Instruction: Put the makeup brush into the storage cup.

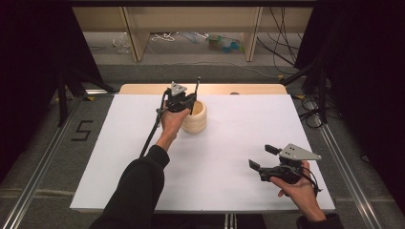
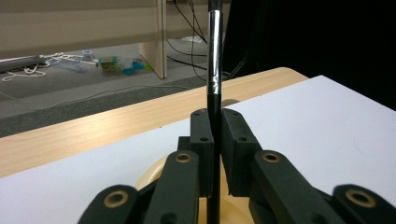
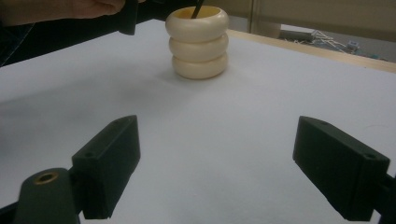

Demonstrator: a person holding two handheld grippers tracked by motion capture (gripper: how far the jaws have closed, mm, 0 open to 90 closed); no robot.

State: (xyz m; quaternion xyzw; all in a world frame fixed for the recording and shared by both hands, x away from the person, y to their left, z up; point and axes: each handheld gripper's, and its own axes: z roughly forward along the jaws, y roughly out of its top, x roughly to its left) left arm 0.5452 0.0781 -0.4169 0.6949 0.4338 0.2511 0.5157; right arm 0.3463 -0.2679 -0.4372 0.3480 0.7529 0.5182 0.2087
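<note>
A cream ribbed cup (image 1: pixel 195 118) made of three stacked rings stands on the white sheet toward the far middle of the table. My left gripper (image 1: pixel 192 101) hovers just over its rim, shut on a thin black pen (image 1: pixel 197 88) with a silver band (image 2: pixel 214 51), held upright. In the left gripper view the pads (image 2: pixel 203 140) clamp the pen above the cup rim (image 2: pixel 152 176). The pen's lower end (image 3: pixel 199 8) dips inside the cup (image 3: pixel 198 42). My right gripper (image 1: pixel 263 157) is low at the near right, open, with nothing between its jaws (image 3: pixel 215 163).
The white sheet (image 1: pixel 229 138) covers a wooden table (image 1: pixel 143 88), whose bare strip runs along the far edge. Beyond it are shelf legs (image 1: pixel 136 38), cables and small clutter (image 1: pixel 222 43) on the floor. Black curtains flank both sides.
</note>
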